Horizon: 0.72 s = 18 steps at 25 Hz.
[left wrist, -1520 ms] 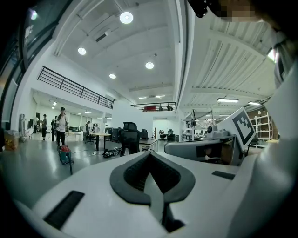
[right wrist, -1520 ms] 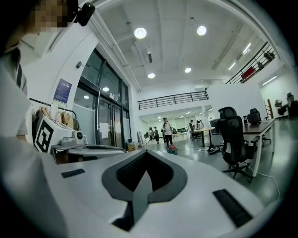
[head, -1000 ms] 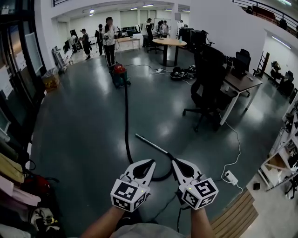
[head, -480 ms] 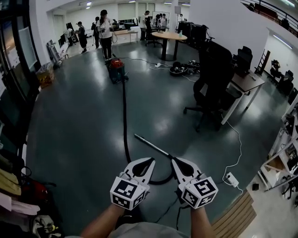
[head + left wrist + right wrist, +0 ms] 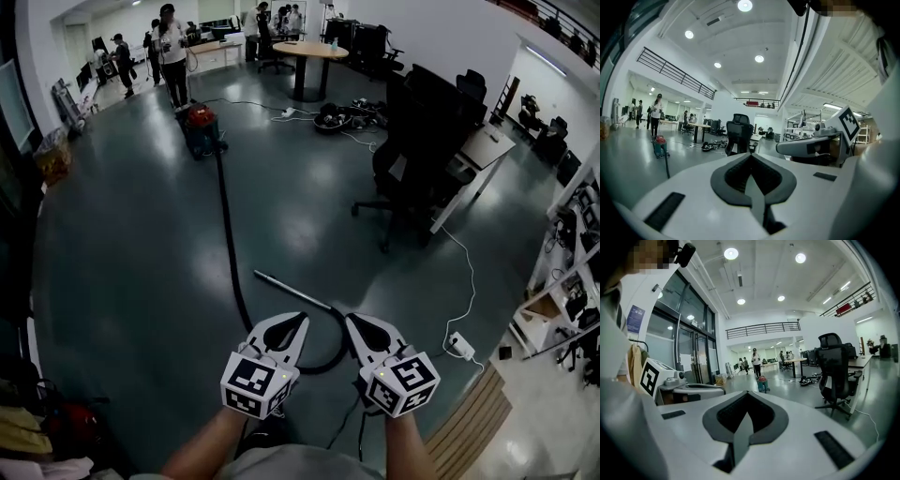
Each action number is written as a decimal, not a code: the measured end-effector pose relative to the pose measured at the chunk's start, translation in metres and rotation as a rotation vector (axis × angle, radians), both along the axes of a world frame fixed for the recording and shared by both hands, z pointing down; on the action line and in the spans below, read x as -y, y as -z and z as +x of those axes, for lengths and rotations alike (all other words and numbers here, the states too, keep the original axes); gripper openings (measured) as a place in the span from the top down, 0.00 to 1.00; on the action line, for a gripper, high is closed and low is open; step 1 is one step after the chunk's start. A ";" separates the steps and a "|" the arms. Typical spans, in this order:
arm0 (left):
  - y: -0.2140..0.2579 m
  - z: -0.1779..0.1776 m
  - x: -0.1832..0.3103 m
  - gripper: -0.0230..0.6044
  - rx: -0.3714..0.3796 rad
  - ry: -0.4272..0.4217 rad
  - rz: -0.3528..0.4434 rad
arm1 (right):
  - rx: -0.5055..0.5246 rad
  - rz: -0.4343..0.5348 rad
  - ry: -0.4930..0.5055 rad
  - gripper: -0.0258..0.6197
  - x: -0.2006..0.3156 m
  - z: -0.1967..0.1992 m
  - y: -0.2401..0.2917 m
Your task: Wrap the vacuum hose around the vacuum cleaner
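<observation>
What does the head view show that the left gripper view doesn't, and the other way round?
Only the head view shows the floor just ahead of the person, with the metal wand and a white power strip. Only the left gripper view shows the high ceiling with its round lights. Both show the vacuum cleaner, its black hose, the black office chair, and the left hand-held gripper and right hand-held gripper, both shut with nothing in them.
</observation>
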State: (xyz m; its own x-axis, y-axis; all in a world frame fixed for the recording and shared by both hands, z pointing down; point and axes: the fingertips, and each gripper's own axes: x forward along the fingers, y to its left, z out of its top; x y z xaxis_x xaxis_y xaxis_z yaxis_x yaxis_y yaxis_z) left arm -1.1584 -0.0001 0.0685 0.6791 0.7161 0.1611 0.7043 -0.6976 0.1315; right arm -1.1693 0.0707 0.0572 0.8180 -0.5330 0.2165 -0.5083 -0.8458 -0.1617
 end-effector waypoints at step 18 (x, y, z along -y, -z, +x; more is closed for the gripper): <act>-0.040 0.090 -0.016 0.95 0.059 -0.099 0.044 | 0.043 -0.019 -0.059 0.95 -0.006 0.088 -0.024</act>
